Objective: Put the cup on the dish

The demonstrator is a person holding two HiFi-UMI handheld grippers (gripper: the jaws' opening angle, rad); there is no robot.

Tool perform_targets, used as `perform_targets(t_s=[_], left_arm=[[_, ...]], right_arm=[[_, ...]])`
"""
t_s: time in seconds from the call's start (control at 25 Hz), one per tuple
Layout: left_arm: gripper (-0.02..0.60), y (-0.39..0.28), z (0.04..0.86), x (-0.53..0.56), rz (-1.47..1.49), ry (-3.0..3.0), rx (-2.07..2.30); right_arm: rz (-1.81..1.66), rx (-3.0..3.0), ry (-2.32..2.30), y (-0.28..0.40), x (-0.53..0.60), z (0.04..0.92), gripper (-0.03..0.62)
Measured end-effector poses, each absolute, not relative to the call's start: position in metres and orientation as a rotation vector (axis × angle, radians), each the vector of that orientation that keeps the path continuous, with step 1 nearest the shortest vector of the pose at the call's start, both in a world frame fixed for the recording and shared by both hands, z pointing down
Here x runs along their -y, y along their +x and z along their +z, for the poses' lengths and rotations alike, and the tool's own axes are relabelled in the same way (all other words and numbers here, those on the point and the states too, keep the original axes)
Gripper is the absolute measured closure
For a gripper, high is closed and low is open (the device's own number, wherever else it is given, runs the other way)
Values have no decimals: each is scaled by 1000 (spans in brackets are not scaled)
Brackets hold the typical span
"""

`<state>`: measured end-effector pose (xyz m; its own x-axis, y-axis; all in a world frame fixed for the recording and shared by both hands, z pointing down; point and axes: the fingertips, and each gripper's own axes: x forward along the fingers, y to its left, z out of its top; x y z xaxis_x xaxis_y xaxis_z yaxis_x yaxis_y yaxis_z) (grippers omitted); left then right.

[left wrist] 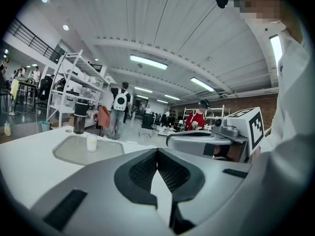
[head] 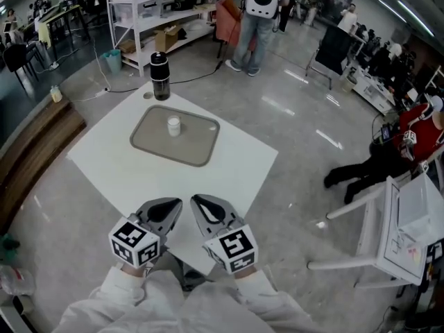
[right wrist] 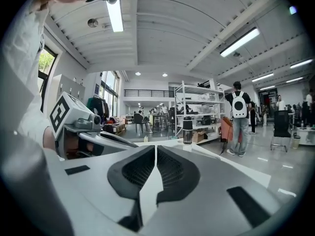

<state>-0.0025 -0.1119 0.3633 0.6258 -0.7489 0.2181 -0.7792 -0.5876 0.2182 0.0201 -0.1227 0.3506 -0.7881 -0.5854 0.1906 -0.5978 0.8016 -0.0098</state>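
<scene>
Between the two jaws of the left gripper [left wrist: 157, 154] no gap is seen at the tips: the dark ribbed pads are pressed together, clenched and empty. The jaws of the right gripper [right wrist: 155, 149] are closed in the same way, their pads meeting along a thin line with nothing caught in them.

Both grippers are held side by side, near each other but not touching, low over the near corner of the white table [head: 229, 165]. Their tips are pointed away from the person and angled slightly toward each other. A cube with black and white square markers is carried on the rear of each gripper, the left cube [head: 134, 241] and the right cube [head: 234, 250]. White sleeves [head: 132, 297] are seen just behind the cubes, at the bottom of the head view.

Farther along the table, well apart from both grippers, a grey dish [head: 149, 144] with rounded corners is laid flat. The cup [head: 173, 125], small and white, is stood upright on the dish, a little toward its far side. Beyond the dish, at the far corner of the table, a black bottle [head: 159, 75] is stood upright.

Around the table a glossy grey floor [head: 298, 116] is spread. White shelving [head: 149, 12] is set at the far side of the room. A person with a white backpack [head: 258, 12] is seen standing near it, back turned. Another person in red [head: 416, 134] is seen at the right edge.
</scene>
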Motion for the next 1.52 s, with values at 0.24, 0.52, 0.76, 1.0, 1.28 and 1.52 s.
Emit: perform_targets(t_s=[0.24, 0.52, 0.76, 1.0, 1.28, 1.52], left_arm=[[574, 11, 355, 100, 160, 2596, 1208], [574, 1, 344, 100, 159, 2623, 1187], [574, -12, 338, 101, 142, 2624, 1189], [574, -16, 334, 101, 122, 2620, 1194], [574, -17, 340, 97, 119, 2606, 1179], [574, -15, 341, 96, 130, 2609, 1155]], right_arm=[[136, 2837, 916, 21, 118, 344, 580], [49, 2837, 942, 6, 117, 332, 582], [73, 2816, 993, 3, 114, 330, 582], [93, 2789, 991, 5, 107, 335, 582], [113, 2761, 1026, 12, 107, 343, 582], [116, 2745, 1048, 11, 108, 343, 582]])
